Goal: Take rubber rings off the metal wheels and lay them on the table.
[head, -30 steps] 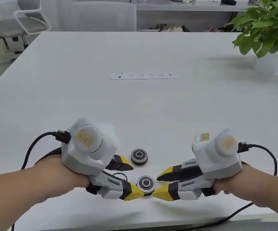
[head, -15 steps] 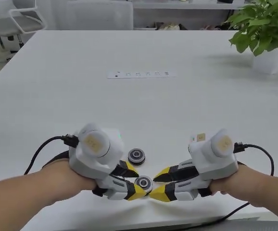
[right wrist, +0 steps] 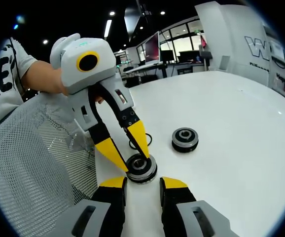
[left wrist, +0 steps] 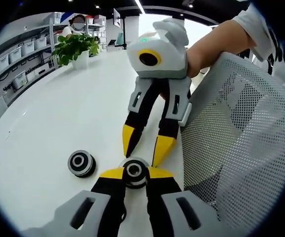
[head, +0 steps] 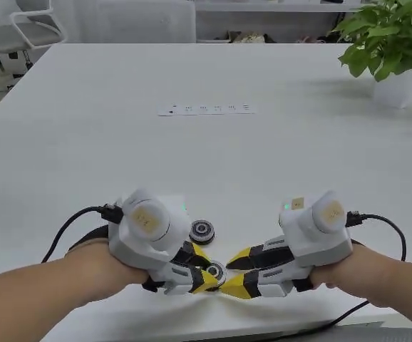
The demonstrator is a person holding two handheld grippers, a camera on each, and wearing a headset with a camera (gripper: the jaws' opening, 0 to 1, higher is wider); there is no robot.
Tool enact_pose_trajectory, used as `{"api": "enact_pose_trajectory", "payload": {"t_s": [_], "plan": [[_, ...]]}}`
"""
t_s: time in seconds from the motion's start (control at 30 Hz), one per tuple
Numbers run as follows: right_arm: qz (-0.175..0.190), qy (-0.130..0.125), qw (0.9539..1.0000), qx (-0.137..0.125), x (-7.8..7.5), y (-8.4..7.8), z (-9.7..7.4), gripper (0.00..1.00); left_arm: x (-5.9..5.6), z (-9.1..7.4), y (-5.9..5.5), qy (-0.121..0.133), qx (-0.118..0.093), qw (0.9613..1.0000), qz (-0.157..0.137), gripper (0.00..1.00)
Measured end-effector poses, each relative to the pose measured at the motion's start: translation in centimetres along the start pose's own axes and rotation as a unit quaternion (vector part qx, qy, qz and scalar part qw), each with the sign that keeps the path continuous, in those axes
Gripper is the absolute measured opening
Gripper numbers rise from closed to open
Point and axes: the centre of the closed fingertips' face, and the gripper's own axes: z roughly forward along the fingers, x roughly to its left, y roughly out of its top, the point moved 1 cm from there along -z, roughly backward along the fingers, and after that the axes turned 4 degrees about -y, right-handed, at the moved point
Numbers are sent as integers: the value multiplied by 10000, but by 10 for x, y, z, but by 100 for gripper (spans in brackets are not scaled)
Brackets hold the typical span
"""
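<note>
Now that the left claw (left wrist: 134, 174) has closed on the near wheel (right wrist: 141, 168) at lower centre, the spread right claw (right wrist: 143, 182) looks poised to peel its rubber ring (right wrist: 153, 170).

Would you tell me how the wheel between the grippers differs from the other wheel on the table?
The near wheel is clamped in the jaws of the left gripper; the far wheel lies free, touched by nothing. The near wheel sits between both grippers, the open right gripper pointed at it; the far wheel lies past their tips. Both lie flat and look alike: metal hub, dark ring on.
</note>
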Motion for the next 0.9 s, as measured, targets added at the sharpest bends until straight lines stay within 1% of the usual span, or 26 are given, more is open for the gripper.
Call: {"api": "enact_pose_trajectory", "payload": {"t_s": [0.2, 0.23, 0.3, 0.37, 0.5, 0.6, 0.7, 0.8, 0.83, 0.9], "plan": [[-33, 45, 10000, 5, 2, 1, 2, 25, 2, 0, 0, 49, -64, 10000, -17, 9], [-43, 52, 10000, 9, 3, 2, 2, 25, 2, 0, 0, 58, -67, 10000, -5, 8], [-81, 79, 9999, 18, 4, 2, 4, 25, 1, -4, -2, 89, -39, 9999, 123, 8], [-111, 89, 9999, 18, 4, 3, 4, 25, 2, -3, -1, 108, -51, 9999, 86, 8], [-159, 83, 9998, 9, 4, 4, 5, 26, 2, -3, -1, 135, -85, 9999, 56, 8], [-250, 71, 9996, -59, 4, 8, 7, 27, 1, -2, 0, 164, -113, 9998, 83, 8], [-384, -4, 9992, -75, 2, 10, 9, 30, 1, -1, 0, 198, -135, 9997, 65, 8], [-480, -16, 9988, -63, 2, 10, 10, 28, 2, 0, 1, 209, -145, 9997, 59, 8], [-457, -19, 9989, -80, 2, 10, 10, 27, 2, 0, 1, 212, -151, 9996, 56, 8], [-525, -15, 9986, -37, 3, 7, 10, 26, 2, 0, 1, 218, -163, 9996, 49, 8]]}}
